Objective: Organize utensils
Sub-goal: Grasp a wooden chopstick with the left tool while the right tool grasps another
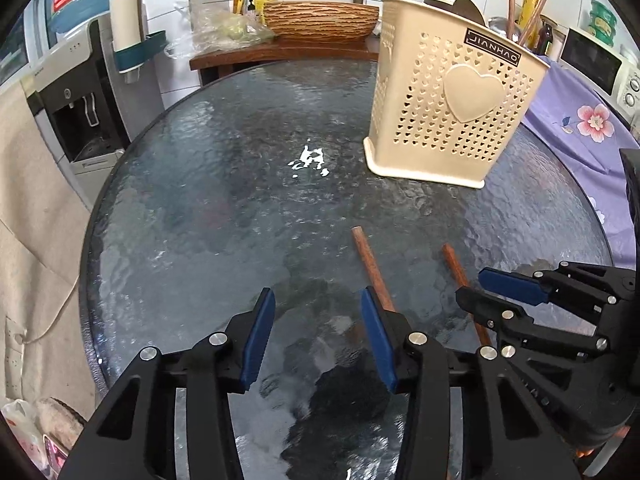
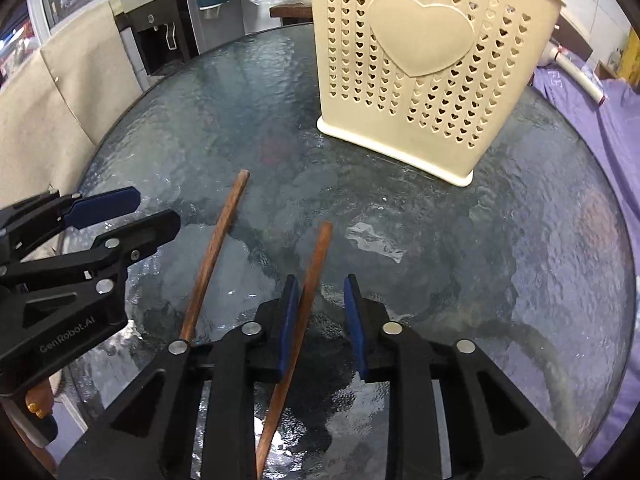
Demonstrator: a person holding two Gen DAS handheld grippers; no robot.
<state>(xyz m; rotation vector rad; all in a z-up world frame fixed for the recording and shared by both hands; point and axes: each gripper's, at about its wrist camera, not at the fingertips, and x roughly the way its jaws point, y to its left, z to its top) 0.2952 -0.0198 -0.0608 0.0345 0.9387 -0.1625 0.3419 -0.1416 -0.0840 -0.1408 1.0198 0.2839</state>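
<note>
Two brown wooden chopsticks lie on the round glass table [image 1: 208, 216]. In the right wrist view one chopstick [image 2: 317, 256] runs between the fingers of my right gripper [image 2: 322, 300]. It rests against the left pad, with a gap to the right pad, so the gripper is open. The other chopstick [image 2: 218, 240] lies to its left, just outside the tips of my left gripper [image 2: 154, 210]. In the left wrist view my left gripper [image 1: 318, 312] is open with only glass between its pads. That chopstick [image 1: 368, 260] disappears behind its right finger. The cream perforated utensil holder [image 1: 456, 108] stands upright beyond.
The holder [image 2: 424, 64] has a raised heart on its front. A purple flowered cloth [image 1: 576, 132] hangs past the table's right edge. Beige chair backs [image 2: 60, 108] stand at the left. A water dispenser [image 1: 76, 112] and a wooden side table with a basket [image 1: 320, 20] are behind.
</note>
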